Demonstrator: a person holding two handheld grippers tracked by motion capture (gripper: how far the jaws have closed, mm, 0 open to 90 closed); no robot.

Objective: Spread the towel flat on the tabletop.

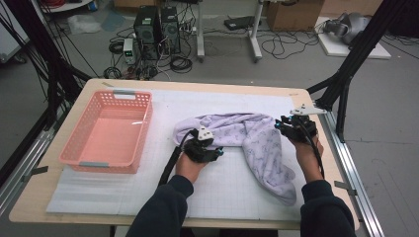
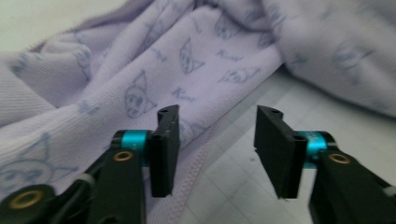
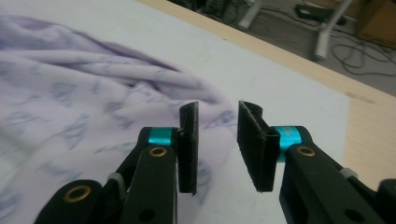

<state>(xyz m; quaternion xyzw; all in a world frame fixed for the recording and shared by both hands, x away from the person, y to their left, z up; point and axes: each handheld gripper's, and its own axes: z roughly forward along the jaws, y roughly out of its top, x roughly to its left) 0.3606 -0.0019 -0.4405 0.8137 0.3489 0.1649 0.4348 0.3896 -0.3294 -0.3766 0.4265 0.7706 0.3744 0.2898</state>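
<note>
Left gripper (image 2: 217, 151): jaws apart, nothing clamped, over hem of lilac printed knit cloth (image 1: 247, 136) (crumpled mid-table on white gridded mat (image 1: 222, 182)). Right gripper (image 3: 217, 147): jaws narrowly parted, empty, at cloth's edge.

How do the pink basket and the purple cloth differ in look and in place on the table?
The pink basket is stiff with latticed walls; the purple cloth is soft, crumpled and printed. The basket stands far left, apart from both grippers; the cloth lies between the left gripper and right gripper. Both rest on the white mat.
</note>
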